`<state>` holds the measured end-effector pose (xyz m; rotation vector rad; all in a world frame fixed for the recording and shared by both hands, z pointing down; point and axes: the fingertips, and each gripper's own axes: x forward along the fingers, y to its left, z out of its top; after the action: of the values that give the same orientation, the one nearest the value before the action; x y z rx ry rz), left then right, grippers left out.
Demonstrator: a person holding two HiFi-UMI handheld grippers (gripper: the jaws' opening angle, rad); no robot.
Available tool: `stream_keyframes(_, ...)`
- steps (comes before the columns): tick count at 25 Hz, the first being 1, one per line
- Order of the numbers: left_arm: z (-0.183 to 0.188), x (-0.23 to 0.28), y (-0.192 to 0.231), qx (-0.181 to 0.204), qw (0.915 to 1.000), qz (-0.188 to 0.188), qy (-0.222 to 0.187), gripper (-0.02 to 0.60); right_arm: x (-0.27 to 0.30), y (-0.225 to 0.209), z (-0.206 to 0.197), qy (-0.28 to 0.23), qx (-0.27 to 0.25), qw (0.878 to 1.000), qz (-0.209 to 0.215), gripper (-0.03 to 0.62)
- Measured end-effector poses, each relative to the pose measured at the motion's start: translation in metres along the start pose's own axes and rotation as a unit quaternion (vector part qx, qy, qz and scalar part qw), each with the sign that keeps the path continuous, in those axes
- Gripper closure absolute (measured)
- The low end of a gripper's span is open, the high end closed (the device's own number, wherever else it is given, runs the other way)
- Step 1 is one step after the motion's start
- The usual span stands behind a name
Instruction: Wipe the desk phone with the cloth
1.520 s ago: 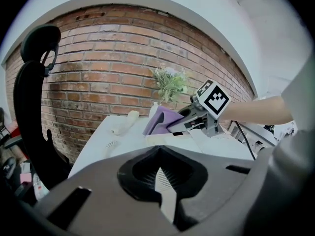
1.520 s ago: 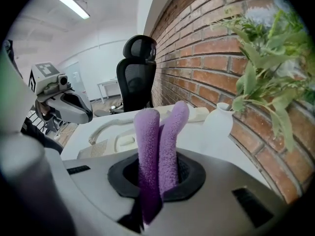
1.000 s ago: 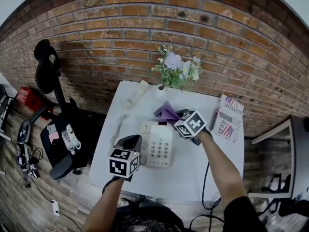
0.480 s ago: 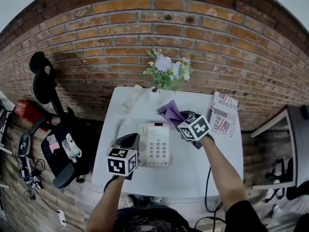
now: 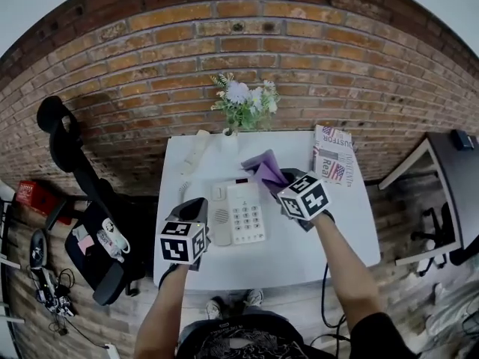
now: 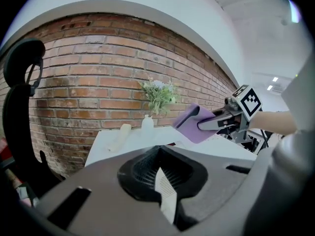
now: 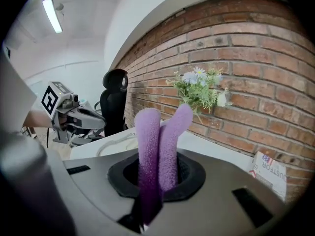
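The white desk phone (image 5: 238, 214) lies in the middle of the white table (image 5: 329, 238) with its cradle bare. Its handset (image 5: 196, 150) lies apart at the table's far left corner, also visible as handset (image 6: 119, 136). My right gripper (image 5: 288, 189) is shut on a folded purple cloth (image 5: 263, 170), held just over the phone's far right corner. That cloth (image 7: 157, 141) stands up out of the right gripper (image 7: 147, 200). My left gripper (image 5: 193, 214) sits at the phone's left edge. Seen in its own view, the left gripper (image 6: 158, 173) is shut and holds nothing.
A vase of flowers (image 5: 241, 107) stands at the table's far edge against the brick wall. A magazine (image 5: 333, 161) lies at the far right corner. The phone's coiled cord (image 7: 115, 144) trails over the left side. A black office chair (image 5: 67, 155) stands left of the table.
The head view has swung, so the table now looks more square-on. Both grippers keep about the same places beside the phone, the cloth still held.
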<state>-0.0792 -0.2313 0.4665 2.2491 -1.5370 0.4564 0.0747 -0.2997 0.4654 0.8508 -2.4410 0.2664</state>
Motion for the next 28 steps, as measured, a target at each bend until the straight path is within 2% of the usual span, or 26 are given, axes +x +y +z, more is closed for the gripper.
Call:
stream_keyframes(8,0.005,-0.034,0.009,0.019,0.9994,-0.025,-0.017,0.575,-0.044,0.036,0.003,-0.034,0.038,0.996,-0.070,0.549)
stream_keyframes(18,0.006,-0.061,0.009,0.049,0.9975,-0.034,-0.037,0.575,-0.088,0.075,-0.003,-0.096,0.091,0.981,-0.142,0.549)
stream_keyframes(21,0.008,-0.063,0.009,0.052,0.9972,-0.036,-0.041,0.575,-0.093,0.081,-0.002,-0.108,0.105,0.977,-0.150,0.549)
stream_keyframes(28,0.006,-0.067,0.006,0.051,0.9969,-0.043,-0.042,0.575,-0.095,0.090,0.001,-0.113,0.102,0.977,-0.151,0.549)
